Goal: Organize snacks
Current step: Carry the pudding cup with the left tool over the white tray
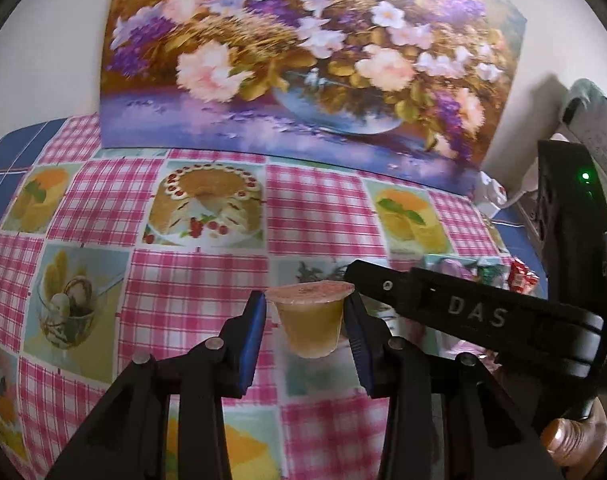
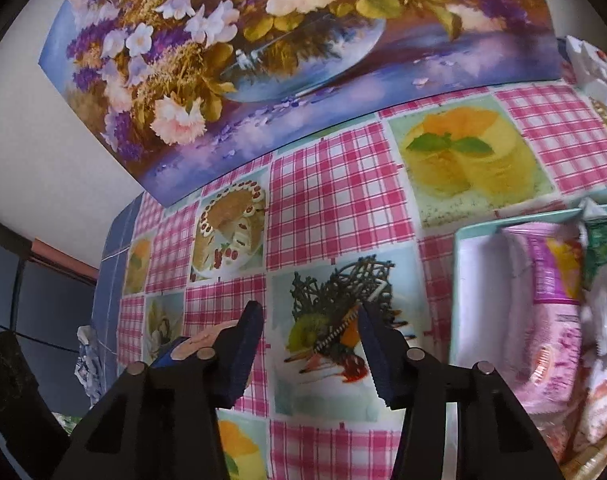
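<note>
The left gripper [image 1: 307, 320] holds a jelly cup [image 1: 309, 320] between its fingers above the checkered worktop [image 1: 199, 280]. The right gripper [image 2: 309, 352] is wide, holding nothing; the snack tray [image 2: 459, 280] lies at three o'clock.

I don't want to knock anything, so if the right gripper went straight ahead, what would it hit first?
Probably only the checked tablecloth: nothing stands between the open jaws of the right gripper. The snack tray lies off to its right. Depth is uncertain.
</note>
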Demonstrator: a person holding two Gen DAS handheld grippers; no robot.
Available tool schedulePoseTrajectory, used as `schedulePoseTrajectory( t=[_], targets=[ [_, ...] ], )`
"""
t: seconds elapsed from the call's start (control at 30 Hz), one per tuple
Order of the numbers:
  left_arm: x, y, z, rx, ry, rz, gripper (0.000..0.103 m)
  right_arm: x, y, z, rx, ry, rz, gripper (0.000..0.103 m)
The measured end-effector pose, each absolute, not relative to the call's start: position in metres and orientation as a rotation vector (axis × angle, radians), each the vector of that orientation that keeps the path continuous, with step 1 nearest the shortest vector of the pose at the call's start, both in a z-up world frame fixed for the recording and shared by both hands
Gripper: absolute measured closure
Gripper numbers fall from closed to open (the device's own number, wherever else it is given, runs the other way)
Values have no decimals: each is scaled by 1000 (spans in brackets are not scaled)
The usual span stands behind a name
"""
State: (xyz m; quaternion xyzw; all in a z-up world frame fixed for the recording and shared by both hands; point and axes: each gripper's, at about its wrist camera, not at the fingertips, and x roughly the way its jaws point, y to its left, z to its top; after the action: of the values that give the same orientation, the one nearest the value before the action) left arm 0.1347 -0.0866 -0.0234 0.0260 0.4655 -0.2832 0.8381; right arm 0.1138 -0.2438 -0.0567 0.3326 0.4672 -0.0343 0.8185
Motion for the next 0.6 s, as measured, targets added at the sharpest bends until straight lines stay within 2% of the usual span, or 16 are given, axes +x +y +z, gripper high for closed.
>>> schedulePoseTrajectory(
  t=[0.07, 0.6],
  targets=[
    [129, -90, -16, 57, 978, -611, 61, 106, -248, -49, 720, 990, -72, 57],
    [54, -151, 41, 98, 912, -731, 61, 7, -300, 14, 784, 860, -174, 56]
  ],
)
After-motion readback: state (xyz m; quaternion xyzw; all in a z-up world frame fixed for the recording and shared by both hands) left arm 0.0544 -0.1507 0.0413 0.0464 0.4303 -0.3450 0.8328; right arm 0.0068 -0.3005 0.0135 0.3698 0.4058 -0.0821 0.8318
